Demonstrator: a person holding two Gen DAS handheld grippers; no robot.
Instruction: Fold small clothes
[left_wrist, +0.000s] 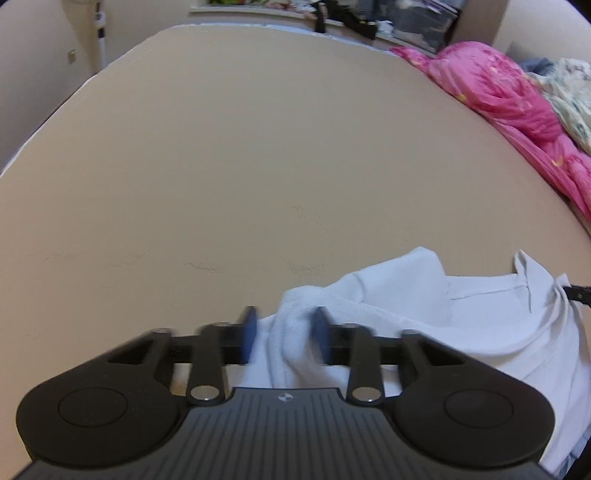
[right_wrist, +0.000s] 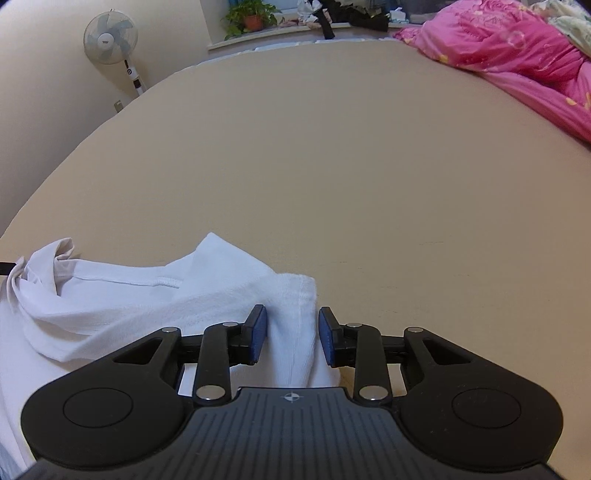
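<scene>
A white garment (left_wrist: 424, 317) lies crumpled on the beige bed sheet (left_wrist: 258, 166). In the left wrist view my left gripper (left_wrist: 285, 334) is open, its blue pads on either side of a raised fold at the garment's left edge. In the right wrist view the same garment (right_wrist: 129, 299) spreads to the left. My right gripper (right_wrist: 291, 332) is open, its blue pads on either side of the garment's right edge strip. Neither gripper pinches the cloth.
A pink quilt (left_wrist: 517, 110) lies bunched along the bed's right side, also in the right wrist view (right_wrist: 517, 48). A standing fan (right_wrist: 110, 40) and a potted plant (right_wrist: 251, 14) stand beyond the bed. A windowsill with clutter (left_wrist: 351, 18) runs along the back.
</scene>
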